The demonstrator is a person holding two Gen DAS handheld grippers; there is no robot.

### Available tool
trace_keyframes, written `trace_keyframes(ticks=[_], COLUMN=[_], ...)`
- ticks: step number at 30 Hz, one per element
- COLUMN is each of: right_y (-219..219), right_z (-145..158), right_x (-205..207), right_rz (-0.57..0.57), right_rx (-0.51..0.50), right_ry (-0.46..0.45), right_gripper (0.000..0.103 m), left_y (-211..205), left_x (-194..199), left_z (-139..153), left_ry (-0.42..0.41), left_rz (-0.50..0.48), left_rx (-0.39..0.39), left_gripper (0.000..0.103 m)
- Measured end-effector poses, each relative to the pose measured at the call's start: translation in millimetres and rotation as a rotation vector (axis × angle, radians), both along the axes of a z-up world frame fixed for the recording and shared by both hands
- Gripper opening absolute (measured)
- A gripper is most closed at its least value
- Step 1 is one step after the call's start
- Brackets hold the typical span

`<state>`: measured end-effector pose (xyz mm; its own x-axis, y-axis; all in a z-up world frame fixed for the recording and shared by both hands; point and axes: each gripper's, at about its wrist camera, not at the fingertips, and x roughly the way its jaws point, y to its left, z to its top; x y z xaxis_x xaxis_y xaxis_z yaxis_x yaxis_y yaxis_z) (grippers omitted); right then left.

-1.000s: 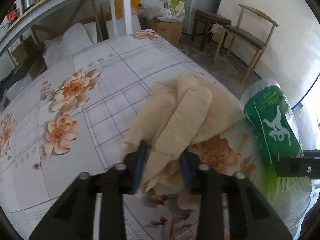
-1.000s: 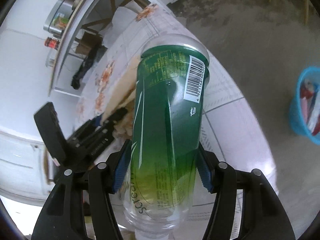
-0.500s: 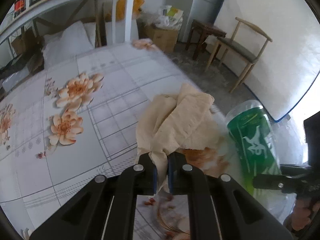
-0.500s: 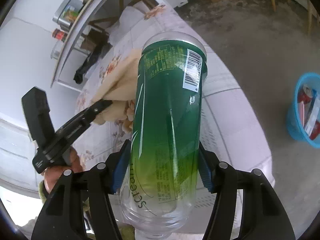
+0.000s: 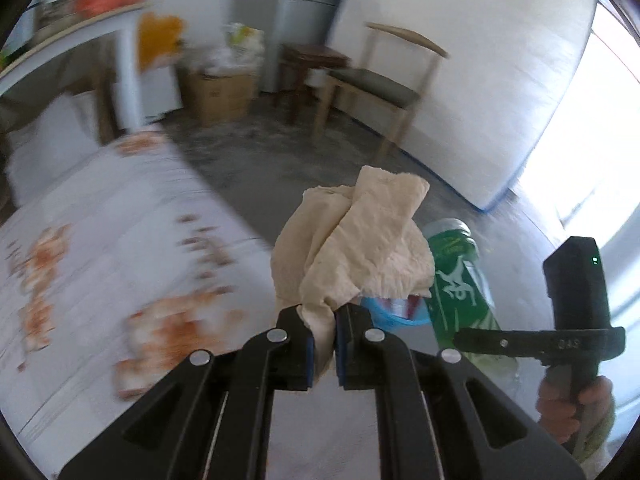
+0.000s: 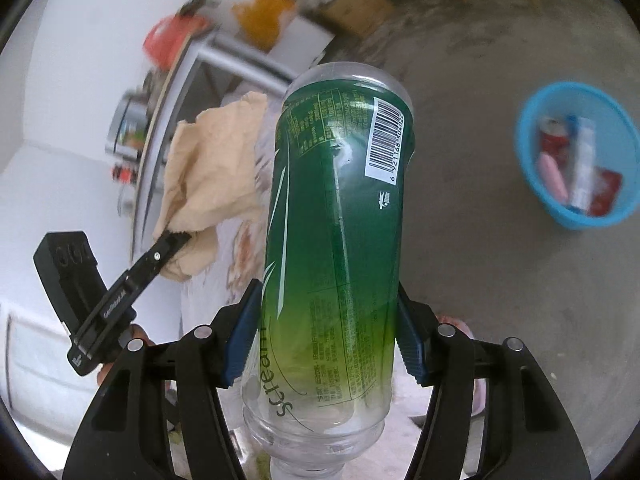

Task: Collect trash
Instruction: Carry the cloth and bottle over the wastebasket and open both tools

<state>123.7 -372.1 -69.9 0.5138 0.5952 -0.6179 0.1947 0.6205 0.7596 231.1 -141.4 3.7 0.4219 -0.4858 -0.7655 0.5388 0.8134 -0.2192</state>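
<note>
My left gripper point(image 5: 325, 326) is shut on a crumpled beige paper towel point(image 5: 356, 240) and holds it in the air beyond the table edge. The towel also shows in the right wrist view point(image 6: 208, 176), at the left gripper's tip point(image 6: 178, 238). My right gripper point(image 6: 326, 332) is shut on a green-labelled clear plastic bottle point(image 6: 340, 216), held bottom end forward. The bottle shows in the left wrist view point(image 5: 460, 284) just right of the towel, with the right gripper point(image 5: 536, 342) beside it. A blue trash basket point(image 6: 576, 156) stands on the floor, partly hidden behind the towel in the left wrist view point(image 5: 394, 316).
The floral-cloth table point(image 5: 100, 248) lies to the left. A wooden chair point(image 5: 384, 88), a stool point(image 5: 308, 60) and a cardboard box point(image 5: 220, 92) stand on the concrete floor by the far wall. A mattress point(image 5: 480, 80) leans on the right. The basket holds several pieces of trash.
My left gripper has lifted the paper towel off the table and swung right, out over the floor. The right gripper has turned with the bottle, and the blue basket is now nearer.
</note>
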Motion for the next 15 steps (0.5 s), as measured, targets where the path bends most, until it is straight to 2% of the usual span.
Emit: trace_keyframes(ticks=[7, 10, 15], right_y=[-85, -119, -150], right_z=[-21, -36, -54], right_x=[-56, -77, -98], right_rz=[-0.224, -0.304, -0.394], right_rx=[0.029, 0.047, 0.061], right_ry=[0.043, 0.084, 0.143], right_gripper=[0.058, 0.058, 0.058], left_y=[-126, -179, -249], left_x=[-2, 7, 24], left_z=[-28, -58, -122], left_ry=[0.118, 0.222, 0.349], left_rz=[-0.204, -0.254, -0.286], left_rx=[0.017, 0.037, 0.127], left_gripper=[0.007, 0.008, 0.008])
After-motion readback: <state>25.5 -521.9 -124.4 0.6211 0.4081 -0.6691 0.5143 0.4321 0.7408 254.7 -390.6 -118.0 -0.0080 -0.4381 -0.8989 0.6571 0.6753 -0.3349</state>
